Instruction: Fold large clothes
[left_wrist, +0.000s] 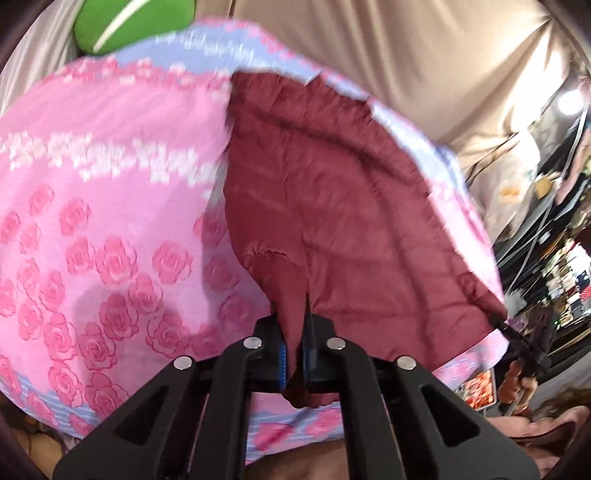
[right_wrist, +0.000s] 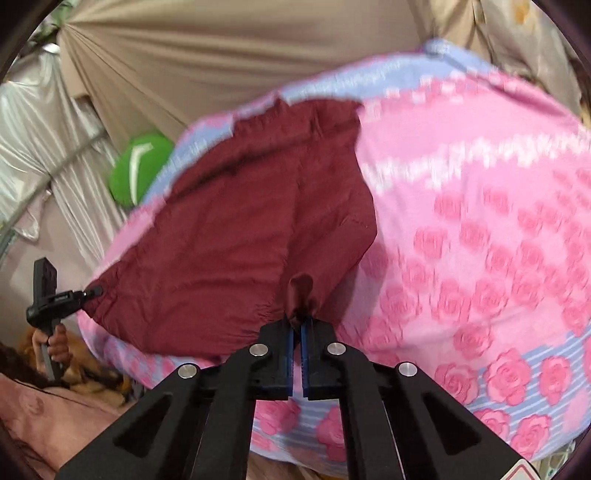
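A maroon quilted garment (left_wrist: 332, 206) lies spread on a pink bedspread with a rose pattern (left_wrist: 92, 221). In the left wrist view my left gripper (left_wrist: 293, 321) is shut on a bunched near corner of the garment, and cloth fills the gap between the blue pads. At the far right of that view my right gripper (left_wrist: 496, 319) pinches the garment's other corner. In the right wrist view the right gripper (right_wrist: 297, 321) is shut on a small puckered fold of the maroon garment (right_wrist: 240, 240). The left gripper (right_wrist: 98, 291) shows there at the left edge, held by a hand and clamped on a corner.
A green cushion (left_wrist: 136, 22) (right_wrist: 136, 173) sits at the bed's far side. Beige draped fabric (left_wrist: 406, 44) (right_wrist: 221, 55) hangs behind, with silvery fabric (right_wrist: 37, 129) on the left. Cluttered shelves (left_wrist: 554, 258) stand beyond the bed's right edge. The bedspread (right_wrist: 480, 240) extends wide beside the garment.
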